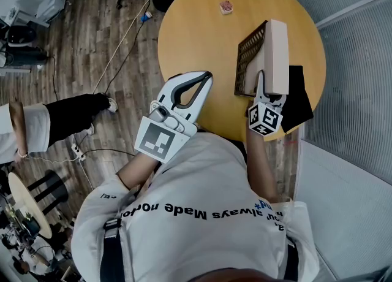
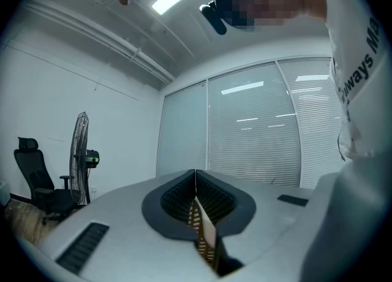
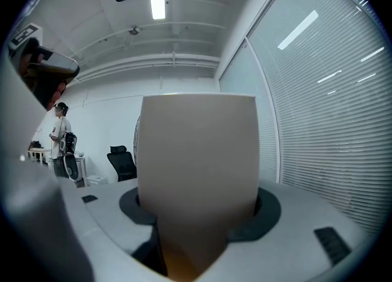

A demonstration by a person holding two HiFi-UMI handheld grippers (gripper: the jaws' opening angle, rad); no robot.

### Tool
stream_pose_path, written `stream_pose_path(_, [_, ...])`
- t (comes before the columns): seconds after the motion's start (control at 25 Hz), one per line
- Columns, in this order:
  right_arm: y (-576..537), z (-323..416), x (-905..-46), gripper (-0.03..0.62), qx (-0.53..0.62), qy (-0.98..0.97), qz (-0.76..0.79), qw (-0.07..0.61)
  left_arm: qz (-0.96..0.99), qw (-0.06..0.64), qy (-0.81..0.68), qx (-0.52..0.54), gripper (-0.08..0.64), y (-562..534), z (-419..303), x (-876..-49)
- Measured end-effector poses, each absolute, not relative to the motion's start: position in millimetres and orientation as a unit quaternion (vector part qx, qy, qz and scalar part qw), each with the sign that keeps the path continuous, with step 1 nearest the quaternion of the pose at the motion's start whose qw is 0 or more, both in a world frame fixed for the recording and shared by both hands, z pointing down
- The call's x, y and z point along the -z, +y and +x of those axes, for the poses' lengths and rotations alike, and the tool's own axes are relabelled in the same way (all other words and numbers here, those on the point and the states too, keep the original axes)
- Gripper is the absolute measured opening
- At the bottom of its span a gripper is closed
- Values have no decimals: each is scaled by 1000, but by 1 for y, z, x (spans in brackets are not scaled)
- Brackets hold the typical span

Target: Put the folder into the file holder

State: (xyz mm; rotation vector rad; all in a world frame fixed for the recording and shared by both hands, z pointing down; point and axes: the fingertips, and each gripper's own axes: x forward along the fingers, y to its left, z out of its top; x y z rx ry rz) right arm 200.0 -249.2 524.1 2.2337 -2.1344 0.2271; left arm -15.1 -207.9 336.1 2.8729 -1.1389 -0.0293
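Note:
A thick beige folder [image 1: 277, 51] stands on edge over the round wooden table [image 1: 196, 35], right beside the dark mesh file holder [image 1: 250, 60]. My right gripper [image 1: 264, 86] is shut on the folder's near end. In the right gripper view the folder [image 3: 196, 152] fills the space between the jaws of that gripper [image 3: 199, 210]. My left gripper [image 1: 206, 78] hovers at the table's near edge, left of the holder, shut and empty. In the left gripper view the tips of this gripper [image 2: 196, 176] meet, and a strip of the mesh holder [image 2: 207, 244] shows below them.
A flat black item [image 1: 298, 95] lies on the table to the right of the folder. A small reddish object [image 1: 226, 7] sits near the far edge. A person [image 1: 37, 127] stands on the wood floor at left, with cables nearby.

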Motion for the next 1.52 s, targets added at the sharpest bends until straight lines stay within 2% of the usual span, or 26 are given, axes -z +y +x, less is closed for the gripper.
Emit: stream_pose_path(1.52, [-247,194,-550,290,-100,-699,705,55,929,28,-368,7,25,-208,-14,-334])
